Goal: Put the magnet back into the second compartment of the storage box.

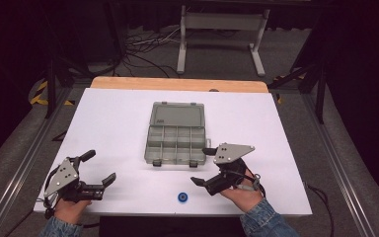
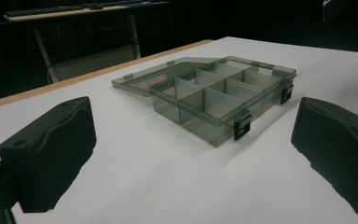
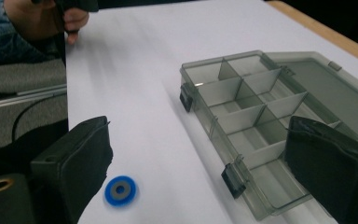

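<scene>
Tabletop scene seen from above: a white table (image 1: 128,123) with a wooden strip along its far edge holds a smoky grey plastic organizer box (image 1: 176,133) near its middle. The box is open, its lid (image 1: 176,116) folded flat onto the table on the far side, and its tray is split by dividers into small compartments, all of which look bare. Two dark latches hang from the tray's near wall.

A small blue ring (image 1: 182,197) with a grey centre lies flat on the table close to the near edge, well in front of the box and apart from it.

The right gripper (image 1: 202,165), held in a hand with a denim sleeve, hovers just right of the box's near right corner. Its jaws are apart and hold nothing. In the right gripper view one black pad (image 3: 81,163) stands beside the blue ring (image 3: 120,190), and the other pad (image 3: 331,172) is in front of the tray (image 3: 242,112).

The left gripper (image 1: 101,168) sits at the near left of the table, well away from the box and the ring. Its jaws are spread wide with nothing between them. In the left gripper view its two black pads (image 2: 51,149) frame the open box (image 2: 219,95) farther off on the table.
</scene>
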The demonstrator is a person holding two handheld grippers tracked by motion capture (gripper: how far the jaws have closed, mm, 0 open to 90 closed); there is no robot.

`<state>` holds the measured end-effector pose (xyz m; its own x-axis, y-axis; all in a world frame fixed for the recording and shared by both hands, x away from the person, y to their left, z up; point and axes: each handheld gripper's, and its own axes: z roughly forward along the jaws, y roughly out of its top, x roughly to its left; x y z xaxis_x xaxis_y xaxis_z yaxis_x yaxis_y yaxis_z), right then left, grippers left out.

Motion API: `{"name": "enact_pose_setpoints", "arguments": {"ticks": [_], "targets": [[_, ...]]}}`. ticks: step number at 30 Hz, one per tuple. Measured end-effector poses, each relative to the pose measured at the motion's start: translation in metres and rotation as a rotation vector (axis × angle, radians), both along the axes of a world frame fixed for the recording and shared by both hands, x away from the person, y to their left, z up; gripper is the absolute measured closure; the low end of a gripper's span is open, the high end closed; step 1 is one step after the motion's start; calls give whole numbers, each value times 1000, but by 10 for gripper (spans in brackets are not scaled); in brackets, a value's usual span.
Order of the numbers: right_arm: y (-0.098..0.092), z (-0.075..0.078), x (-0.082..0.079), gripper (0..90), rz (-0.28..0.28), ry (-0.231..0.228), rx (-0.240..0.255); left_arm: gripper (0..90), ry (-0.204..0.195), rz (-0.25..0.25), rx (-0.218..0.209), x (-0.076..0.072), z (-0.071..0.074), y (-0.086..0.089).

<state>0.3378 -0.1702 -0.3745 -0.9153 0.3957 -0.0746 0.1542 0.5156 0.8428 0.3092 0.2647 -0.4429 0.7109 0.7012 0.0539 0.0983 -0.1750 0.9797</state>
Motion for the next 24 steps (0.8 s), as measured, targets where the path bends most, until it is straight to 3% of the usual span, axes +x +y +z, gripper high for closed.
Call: {"name": "enact_pose_setpoints", "arguments": {"ticks": [1, 5, 6, 7, 12, 21, 24], "targets": [[2, 1, 0, 97, 11, 10, -36, 6, 0, -1, 1, 0, 0, 0], [5, 2, 0, 97, 17, 15, -86, 6, 0, 0, -1, 0, 0, 0], [8, 5, 0, 97, 23, 25, -131, 6, 1, -1, 1, 0, 0, 0], [8, 5, 0, 97, 23, 25, -131, 6, 0, 0, -1, 0, 0, 0], [16, 9, 0, 95, 38, 50, -228, 6, -1, 0, -1, 0, 0, 0], [22, 6, 3, 96, 46, 106, -297, 6, -2, 0, 0, 0, 0, 0], [26, 6, 3, 97, 49, 115, -348, 6, -1, -1, 0, 0, 0, 0]]}}
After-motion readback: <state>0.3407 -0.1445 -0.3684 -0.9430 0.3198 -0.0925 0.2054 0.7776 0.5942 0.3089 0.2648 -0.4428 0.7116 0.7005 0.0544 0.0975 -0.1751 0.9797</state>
